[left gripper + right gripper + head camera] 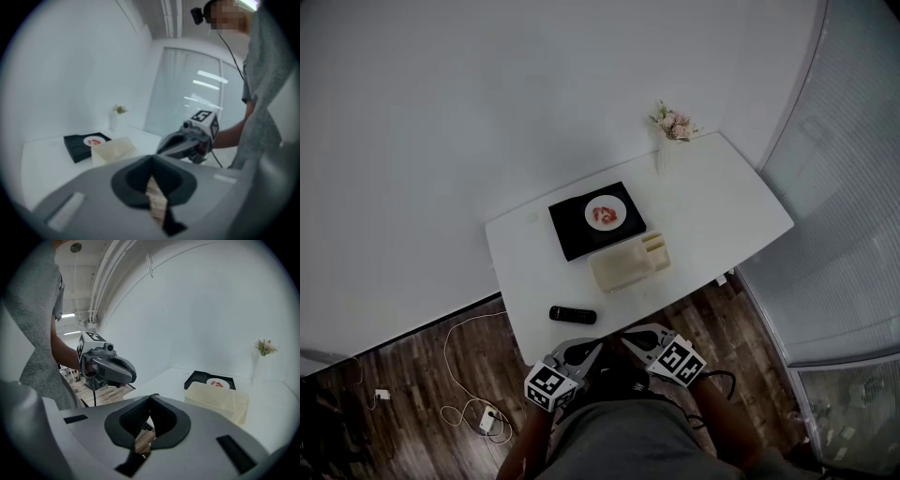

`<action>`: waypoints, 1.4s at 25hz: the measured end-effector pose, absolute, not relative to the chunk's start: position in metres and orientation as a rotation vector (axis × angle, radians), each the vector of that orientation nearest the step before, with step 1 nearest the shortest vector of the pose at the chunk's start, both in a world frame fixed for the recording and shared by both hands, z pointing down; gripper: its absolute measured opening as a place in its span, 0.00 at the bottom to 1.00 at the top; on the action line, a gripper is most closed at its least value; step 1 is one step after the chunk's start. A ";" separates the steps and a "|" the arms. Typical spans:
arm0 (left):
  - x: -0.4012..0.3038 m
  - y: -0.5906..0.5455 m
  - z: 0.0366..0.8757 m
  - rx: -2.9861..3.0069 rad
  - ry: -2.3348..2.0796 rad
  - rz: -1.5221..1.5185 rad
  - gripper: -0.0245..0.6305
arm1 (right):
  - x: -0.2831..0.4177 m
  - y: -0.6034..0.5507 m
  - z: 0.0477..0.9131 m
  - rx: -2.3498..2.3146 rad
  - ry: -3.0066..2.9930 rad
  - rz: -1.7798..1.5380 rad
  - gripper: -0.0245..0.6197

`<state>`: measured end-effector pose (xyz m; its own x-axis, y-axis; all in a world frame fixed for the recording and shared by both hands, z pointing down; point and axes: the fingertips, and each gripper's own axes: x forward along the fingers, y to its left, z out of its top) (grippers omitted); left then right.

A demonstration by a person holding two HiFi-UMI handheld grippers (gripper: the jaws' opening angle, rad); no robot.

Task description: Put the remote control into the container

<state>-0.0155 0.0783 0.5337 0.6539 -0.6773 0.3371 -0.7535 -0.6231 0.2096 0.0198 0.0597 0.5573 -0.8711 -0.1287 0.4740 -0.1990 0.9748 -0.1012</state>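
white table (pixel 712 211) ahead; left tongs (pixel 594 351) and right tongs (pixel 630 341) closed, empty.

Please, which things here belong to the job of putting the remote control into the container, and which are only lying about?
For the job:
- remote control, on the table's near edge
- container
- left gripper and right gripper, both shut and empty

Only lying about:
- black tray
- plate with food
- vase of flowers
- power strip on the floor
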 end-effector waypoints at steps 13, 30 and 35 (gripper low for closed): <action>-0.047 0.033 0.529 2.594 -1.072 0.303 0.04 | -0.013 0.028 0.555 0.289 -2.605 0.183 0.06; -0.081 0.011 0.543 2.636 -0.963 0.288 0.04 | -0.034 0.005 0.575 0.408 -2.535 0.177 0.06; -0.082 0.009 0.551 2.633 -0.932 0.325 0.04 | -0.035 0.004 0.581 0.398 -2.526 0.185 0.06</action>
<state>-0.0825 0.0090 0.5506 0.7604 -0.5663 0.3180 -0.6412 -0.7326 0.2286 -0.0352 0.0036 0.5809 -0.7934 -0.2417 0.5587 -0.3206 0.9461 -0.0461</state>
